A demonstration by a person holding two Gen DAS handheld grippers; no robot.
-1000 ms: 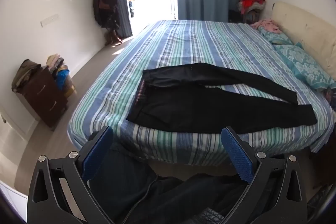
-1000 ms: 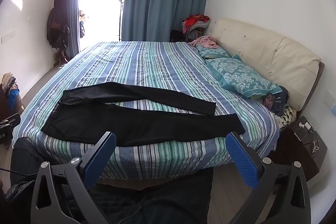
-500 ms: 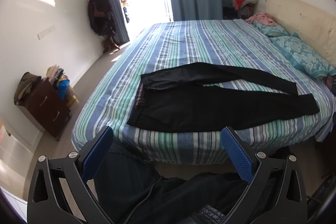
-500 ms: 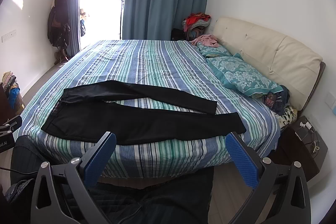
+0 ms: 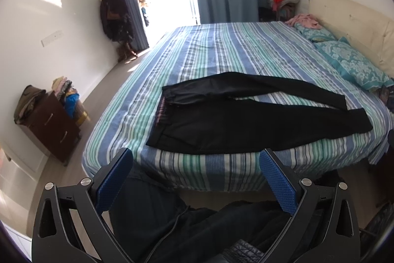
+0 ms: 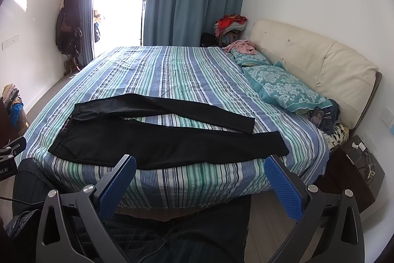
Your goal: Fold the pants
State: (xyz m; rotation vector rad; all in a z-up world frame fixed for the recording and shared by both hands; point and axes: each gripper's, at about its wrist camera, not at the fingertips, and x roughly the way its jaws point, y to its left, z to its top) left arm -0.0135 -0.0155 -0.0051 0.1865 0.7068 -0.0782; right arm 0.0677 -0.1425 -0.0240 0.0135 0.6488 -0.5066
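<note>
Black pants [image 5: 241, 122] lie flat on the striped bed [image 5: 221, 53], waistband to the left, both legs stretched to the right and slightly apart. They also show in the right wrist view [image 6: 160, 139]. My left gripper [image 5: 197, 164] is open and empty, held in the air short of the bed's near edge. My right gripper [image 6: 199, 171] is open and empty, also in front of the near edge, apart from the pants. Part of the left gripper [image 6: 9, 152] shows at the right wrist view's left edge.
Teal pillows [image 6: 283, 88] and a cream headboard [image 6: 320, 61] are at the right. A dark nightstand [image 6: 354, 169] stands by the bed's right corner. A brown drawer unit [image 5: 51, 125] with clothes is at the left. The person's dark-clothed legs [image 5: 187, 226] are below the grippers.
The left gripper's view has shifted slightly, with the bed and pants now a little more centred. The right gripper has barely moved. The pants have not moved.
</note>
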